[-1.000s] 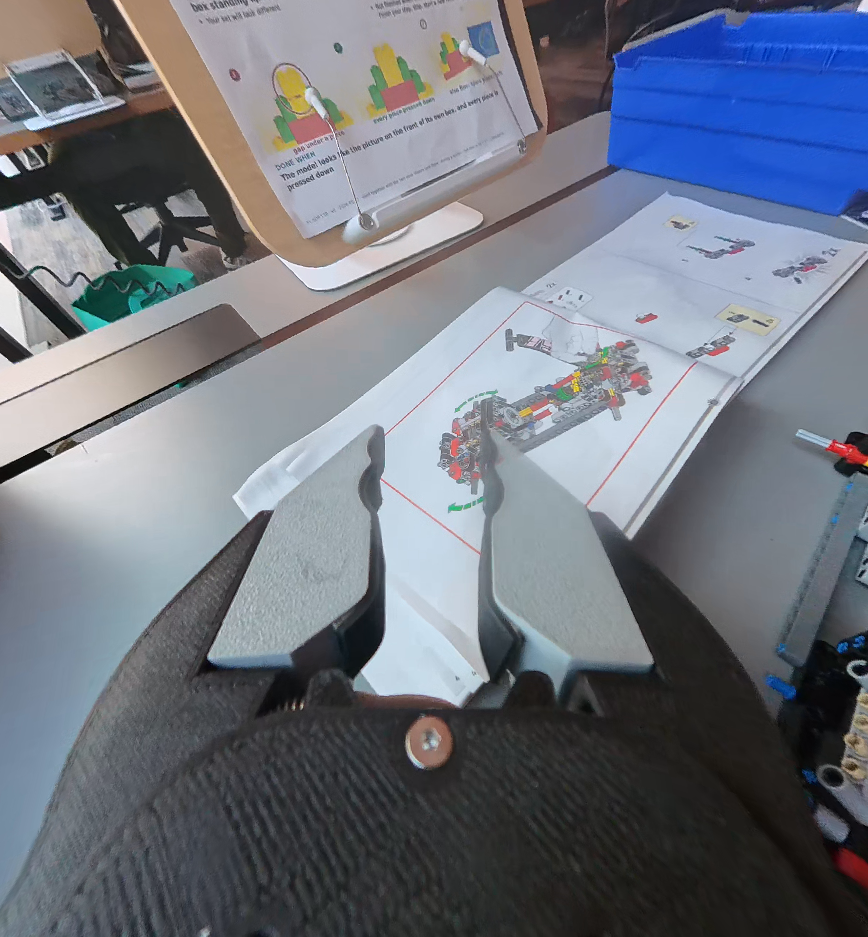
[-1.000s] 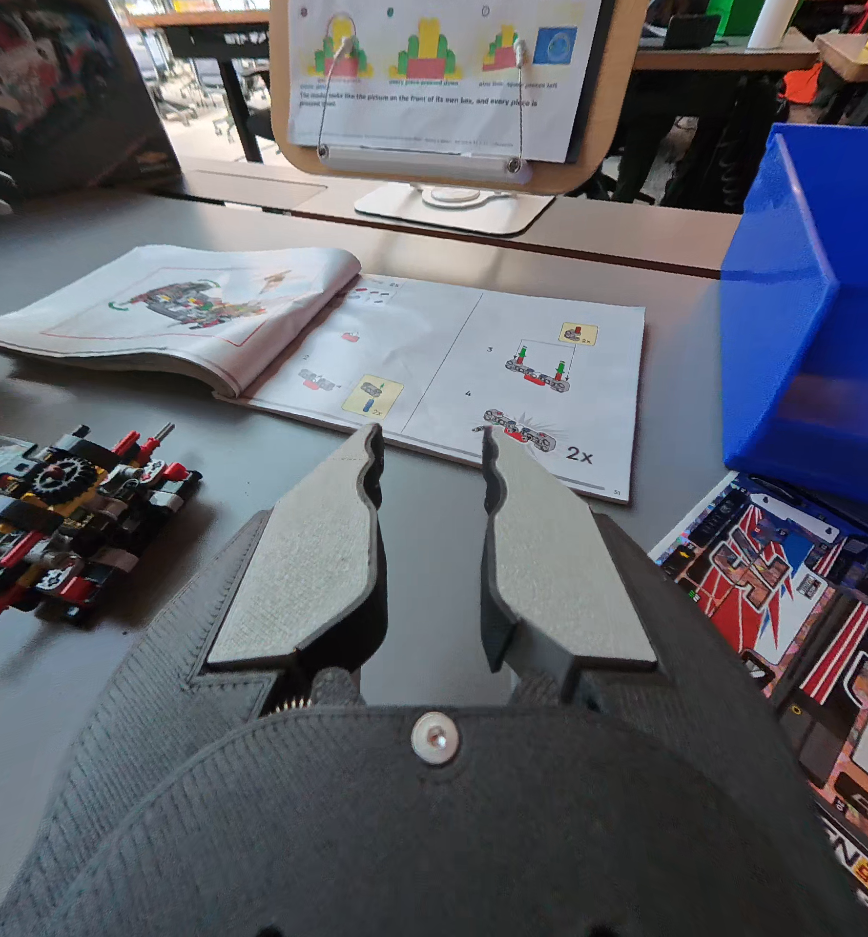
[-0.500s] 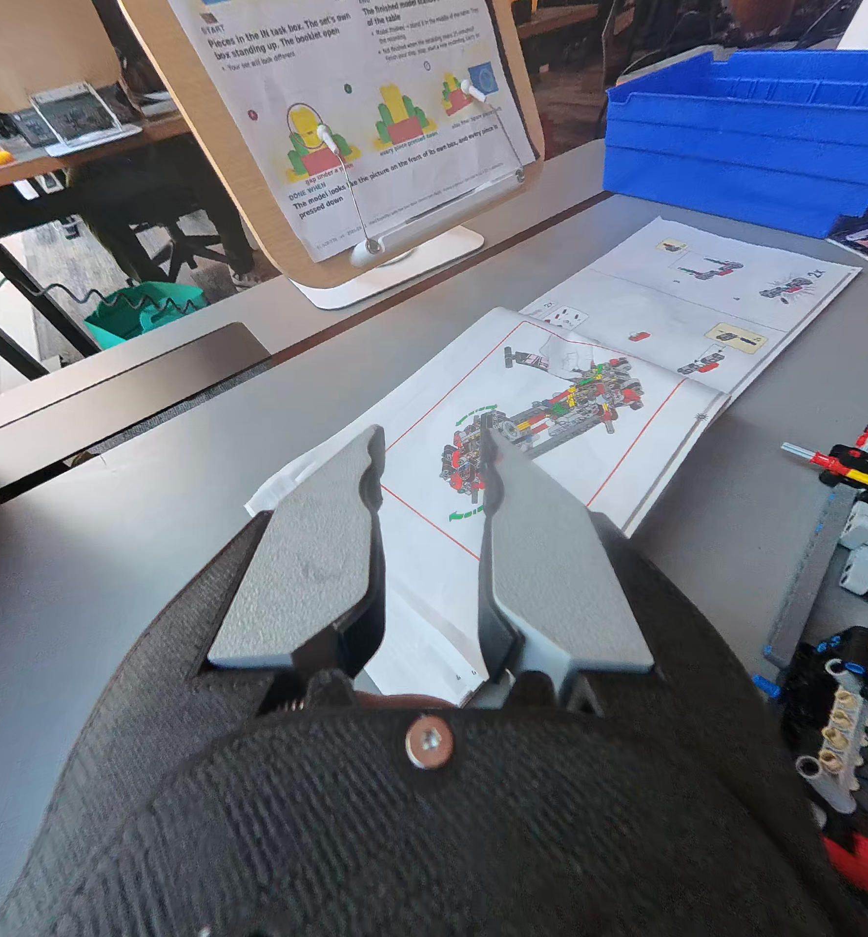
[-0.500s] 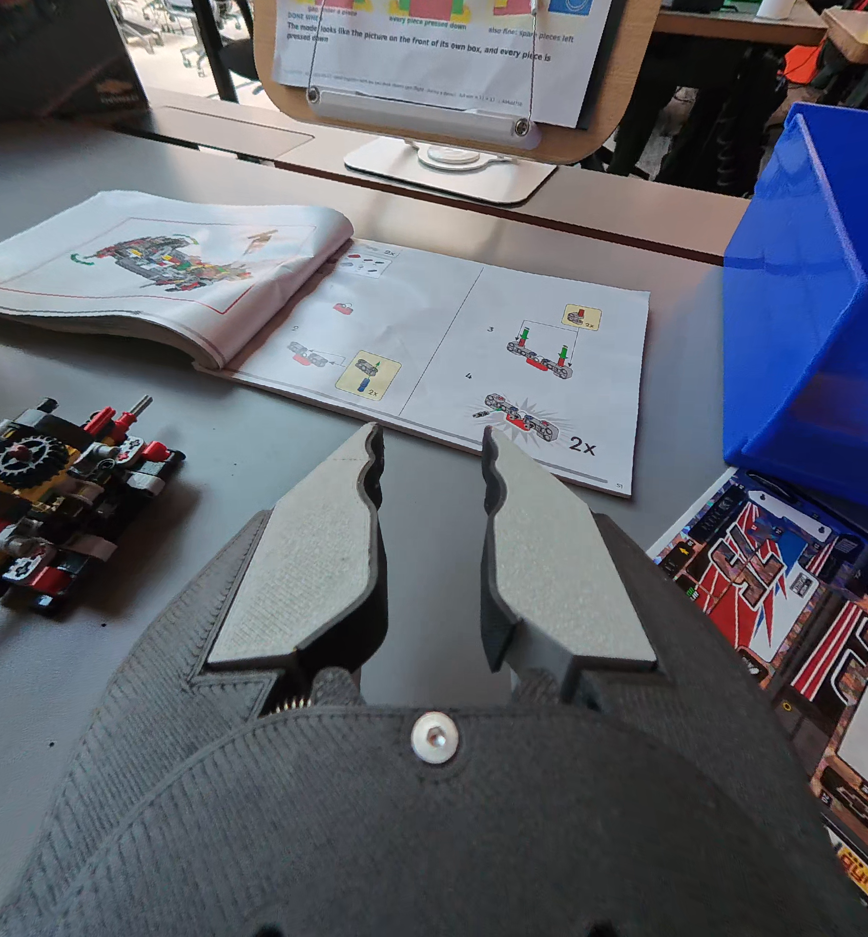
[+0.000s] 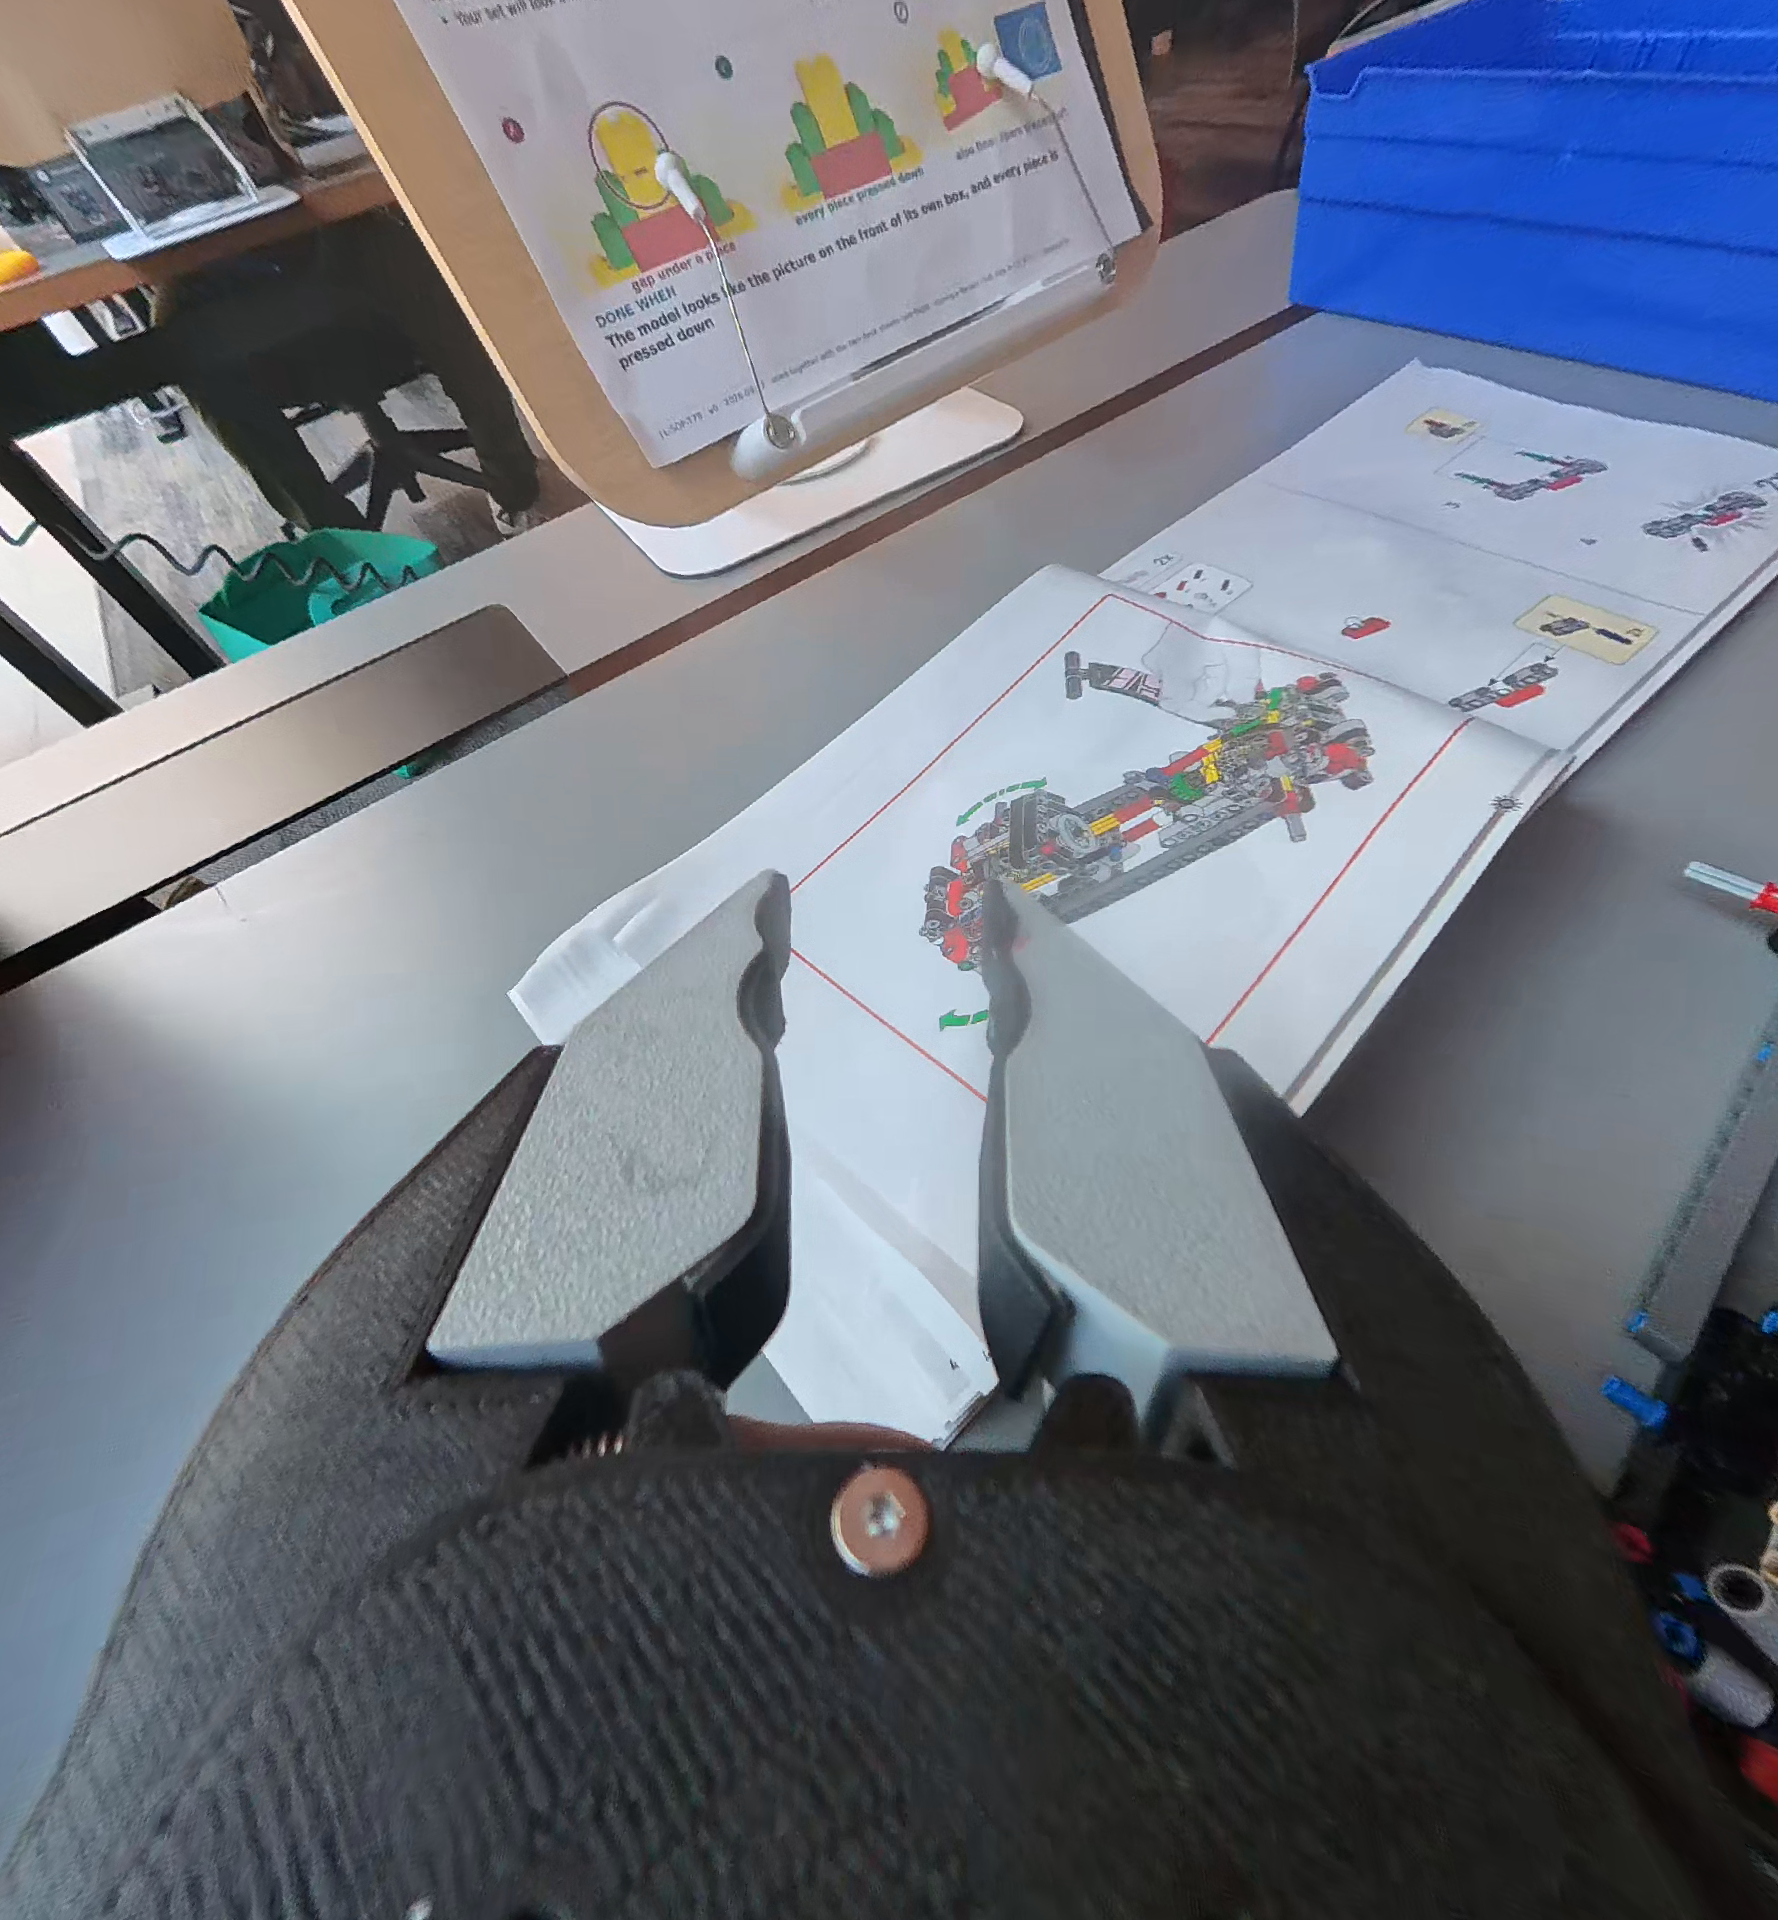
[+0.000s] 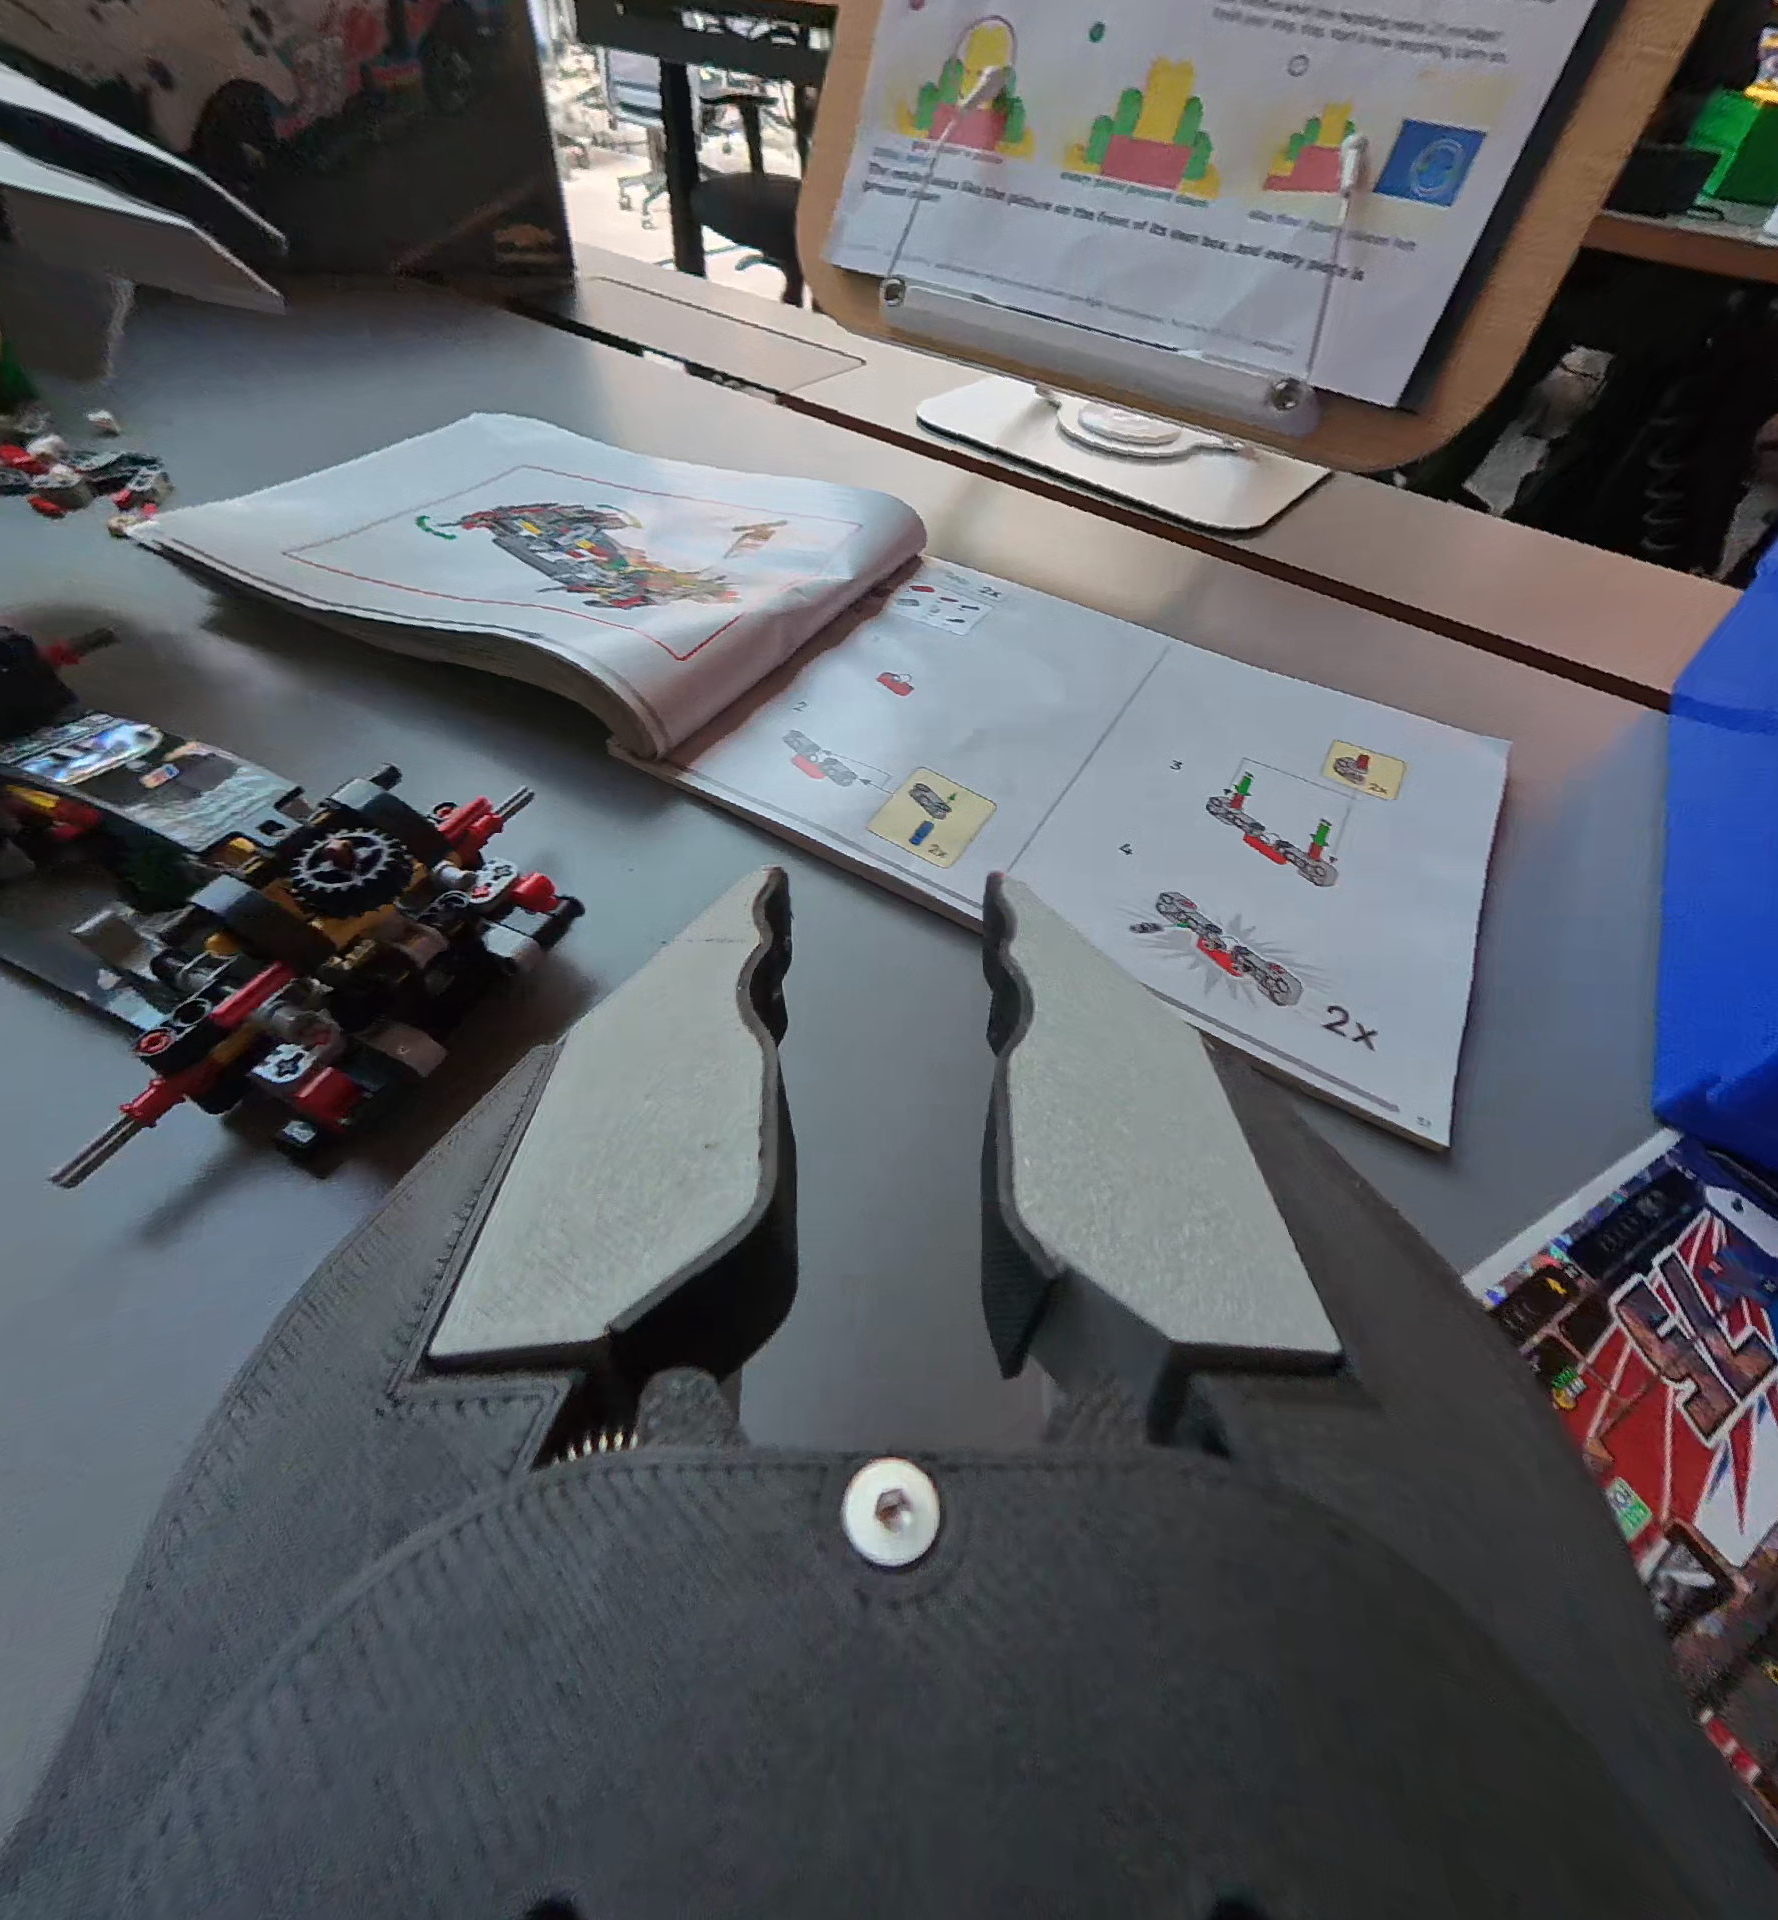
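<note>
**Two empty tools poised over an open instruction booklet and a part-built brick model**

Landmark: the open instruction booklet [image 6: 1155, 831], lying flat on the grey counter [image 6: 241, 1351].

Blue bin [image 6: 1768, 831]: the largest item, standing just to the right of the booklet's right-hand page; in the left wrist view it sits beyond the booklet's far corner [image 5: 1591, 187].

Document stand [image 6: 1124, 436]: upright behind the booklet, holding a printed sheet with coloured block pictures.

Booklet: its left stack of pages [image 5: 1124, 831] arches up and shows a large drawing of a vehicle chassis; the right-hand pages lie flat and show small sub-steps.

Printed box lid or sheet [image 6: 1695, 1455]: red, white and blue, in front of the bin, near the booklet's right front corner.

Part-built brick model [image 6: 272, 935]: black, red and yellow, with a dark gear on top, on the counter in front of the booklet's left half, apart from it. Loose small pieces [image 6: 43, 478] lie to the left of the booklet.

Left tool [image 5: 890, 904]: fingers spread, nothing between them, hovering over the booklet's left page.

Right tool [image 6: 885, 894]: fingers spread, empty, above bare counter just in front of the booklet, the model to its left.
</note>
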`<state>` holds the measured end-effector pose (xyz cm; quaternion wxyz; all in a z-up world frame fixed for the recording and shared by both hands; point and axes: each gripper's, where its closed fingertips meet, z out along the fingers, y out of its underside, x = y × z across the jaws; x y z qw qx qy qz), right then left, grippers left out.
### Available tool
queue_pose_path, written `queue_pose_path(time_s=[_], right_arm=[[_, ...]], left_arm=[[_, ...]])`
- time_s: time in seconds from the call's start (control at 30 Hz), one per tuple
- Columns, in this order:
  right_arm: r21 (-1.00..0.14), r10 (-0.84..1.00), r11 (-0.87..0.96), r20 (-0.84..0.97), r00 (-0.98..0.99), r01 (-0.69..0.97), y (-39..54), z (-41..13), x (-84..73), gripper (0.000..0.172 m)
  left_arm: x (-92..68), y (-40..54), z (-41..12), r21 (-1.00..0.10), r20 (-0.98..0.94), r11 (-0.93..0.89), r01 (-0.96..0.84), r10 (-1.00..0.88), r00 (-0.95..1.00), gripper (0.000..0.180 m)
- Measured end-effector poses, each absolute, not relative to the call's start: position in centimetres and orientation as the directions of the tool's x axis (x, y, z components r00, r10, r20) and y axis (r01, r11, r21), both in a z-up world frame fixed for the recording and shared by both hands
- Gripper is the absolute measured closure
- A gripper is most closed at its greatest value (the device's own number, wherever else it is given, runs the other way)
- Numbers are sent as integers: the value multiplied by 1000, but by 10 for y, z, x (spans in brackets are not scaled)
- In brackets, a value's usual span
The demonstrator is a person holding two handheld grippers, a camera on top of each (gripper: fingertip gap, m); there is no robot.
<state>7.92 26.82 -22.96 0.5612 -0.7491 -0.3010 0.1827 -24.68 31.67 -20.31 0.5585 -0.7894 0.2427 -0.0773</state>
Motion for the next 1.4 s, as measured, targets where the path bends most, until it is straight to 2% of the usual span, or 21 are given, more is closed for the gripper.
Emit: queue_pose_path(time_s=[0.33, 0.6, 0.9, 1.23, 1.4], right_arm=[[-981, 813, -70, 48, 580, 179, 261, -209, 48, 141], [-975, 901, -6, 91, 425, 221, 299, -211, 22, 143], [-988, 976, -38, -5, 218, 149, 291, -205, 1, 144], [-990, 975, -66, -38, 220, 124, 295, -204, 5, 144], [-990, 978, -74, -48, 203, 122, 292, -204, 6, 144]], left_arm=[[-247, 313, -196, -923, -121, -275, -270, -458, 881, 146], [-250, 317, -204, -915, -131, -292, -277, -436, 890, 146], [-248, 319, -208, -922, -108, -288, -260, -452, 886, 145], [-258, 324, -211, -936, 33, -327, -132, -454, 891, 144], [-256, 323, -210, -937, 17, -317, -144, -454, 891, 144]])
